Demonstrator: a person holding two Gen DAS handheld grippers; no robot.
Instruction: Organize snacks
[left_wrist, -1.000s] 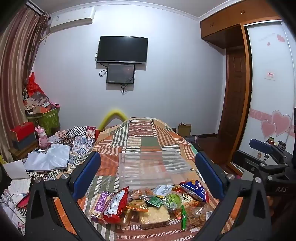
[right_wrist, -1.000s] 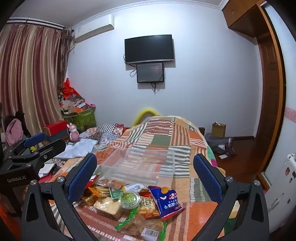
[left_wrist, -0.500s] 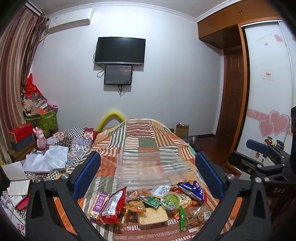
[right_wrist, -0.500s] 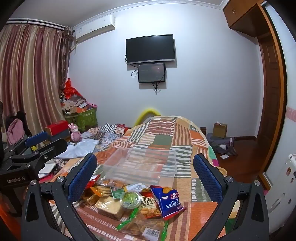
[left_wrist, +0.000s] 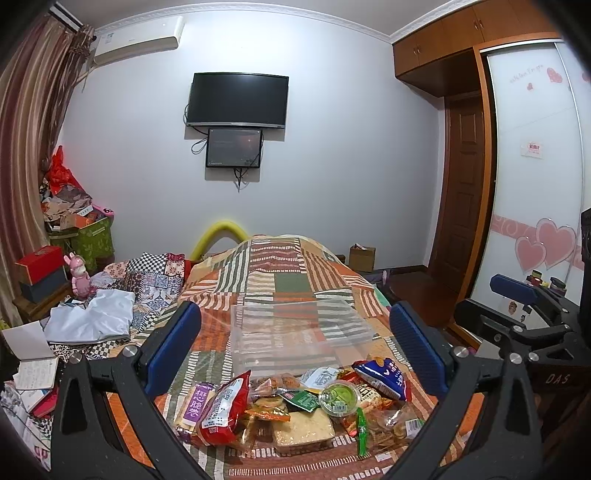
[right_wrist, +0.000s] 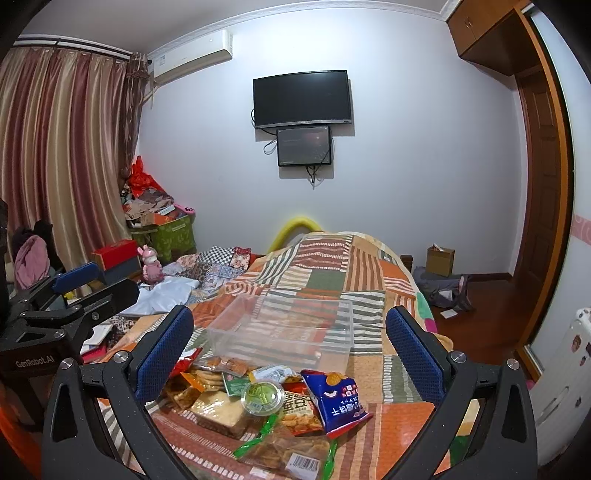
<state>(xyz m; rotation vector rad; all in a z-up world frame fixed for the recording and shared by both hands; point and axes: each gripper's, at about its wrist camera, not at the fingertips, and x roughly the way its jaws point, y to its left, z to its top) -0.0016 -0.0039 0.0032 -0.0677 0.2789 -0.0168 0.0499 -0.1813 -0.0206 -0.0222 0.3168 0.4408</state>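
Both views shifted slightly — left tool (left_wrist: 295, 347), right tool (right_wrist: 290, 343) agape.

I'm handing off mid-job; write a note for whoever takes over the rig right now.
Left gripper: open, empty, above the snack pile.
Right gripper: open, empty, alongside it.
Clear plastic bin sits on the patchwork bedspread, nothing in it.
Snack pile lies loose in front of the bin: blue chip bag, red packet, green-lidded cup.
Done: nothing yet. Left: move every snack into the bin.
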